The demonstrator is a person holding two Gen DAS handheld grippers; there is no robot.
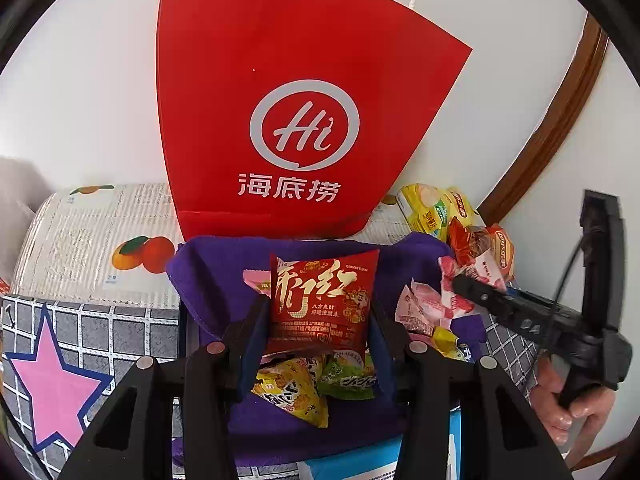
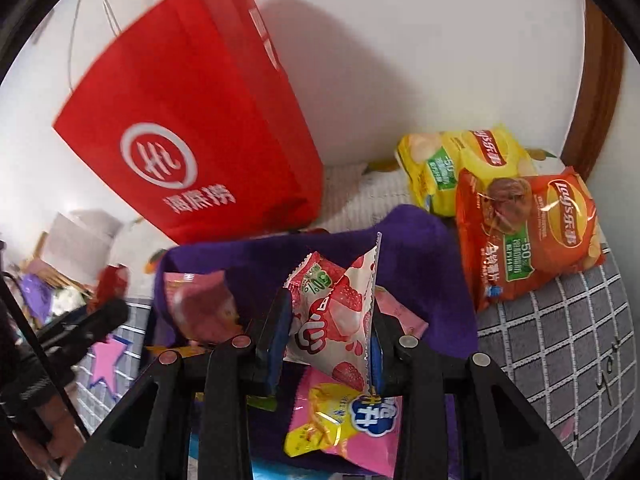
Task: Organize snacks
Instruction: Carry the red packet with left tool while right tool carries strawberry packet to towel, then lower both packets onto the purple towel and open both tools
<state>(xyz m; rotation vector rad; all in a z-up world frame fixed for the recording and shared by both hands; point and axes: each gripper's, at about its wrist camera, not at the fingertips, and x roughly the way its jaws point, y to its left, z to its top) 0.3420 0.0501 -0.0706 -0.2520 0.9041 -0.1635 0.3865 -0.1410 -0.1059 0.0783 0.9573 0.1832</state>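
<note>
On my left gripper (image 1: 318, 320) the jaws were pinching a square red foil snack packet with gold lettering (image 1: 322, 304), held upright over the purple fabric bin (image 1: 216, 272). Directly beneath it, at six o'clock, lay a yellow triangular snack pouch (image 1: 292, 392) touching a small green snack pouch (image 1: 348, 376) on the bin's floor. At twelve o'clock beyond the bin stood a tall red paper shopping bag with a white circular logo (image 1: 288, 112), leaning against the white wall (image 1: 80, 80). At nine o'clock I saw a grey checked cloth with a pink star (image 1: 56, 388) covering the surface.

On my right gripper (image 2: 330, 320) the jaws were pinching a pink-and-white strawberry candy packet (image 2: 332, 312), tilted, also over the purple bin. At six o'clock under it lay a pink and yellow sweet packet (image 2: 344, 420). At two o'clock, outside the bin on the cloth, an orange crisp bag (image 2: 528, 236) overlapped a yellow crisp bag (image 2: 464, 160) behind it. A hand (image 1: 572, 404) gripped the right gripper's handle at four o'clock in the left view.
</note>
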